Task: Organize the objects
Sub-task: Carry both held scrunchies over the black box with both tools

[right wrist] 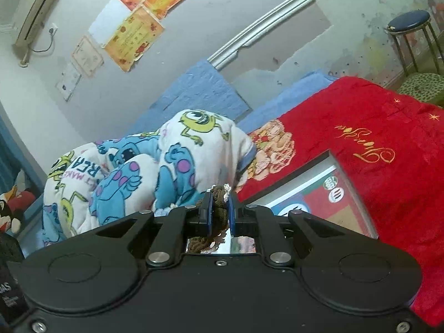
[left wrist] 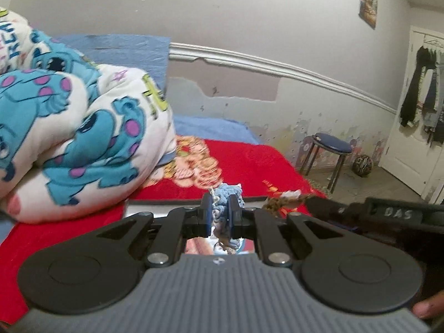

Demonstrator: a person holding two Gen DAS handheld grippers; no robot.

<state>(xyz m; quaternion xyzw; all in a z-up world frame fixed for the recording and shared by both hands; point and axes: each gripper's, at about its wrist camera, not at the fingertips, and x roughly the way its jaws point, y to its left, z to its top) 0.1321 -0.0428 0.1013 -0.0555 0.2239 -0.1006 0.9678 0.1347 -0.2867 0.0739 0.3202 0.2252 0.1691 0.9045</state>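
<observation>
Knitted cloth point(left wrist: 227, 194) — mostly hidden between jaws

"das" on right gripper point(left wrist: 285, 202)

Bed: bedspread point(right wrist: 369, 127) covers it, against the wall point(left wrist: 249, 27).
Left end: bundled cartoon quilt point(left wrist: 83, 127) on the bedspread.
Right, on floor: stool point(left wrist: 330, 149), ball point(left wrist: 363, 166) beside it.

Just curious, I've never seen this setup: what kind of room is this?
Most likely a child's bedroom: a bed with a red blanket, a bundled cartoon-monster quilt lying on it, and clothes hanging on a white door. A blue stool stands by the worn wall.
</observation>
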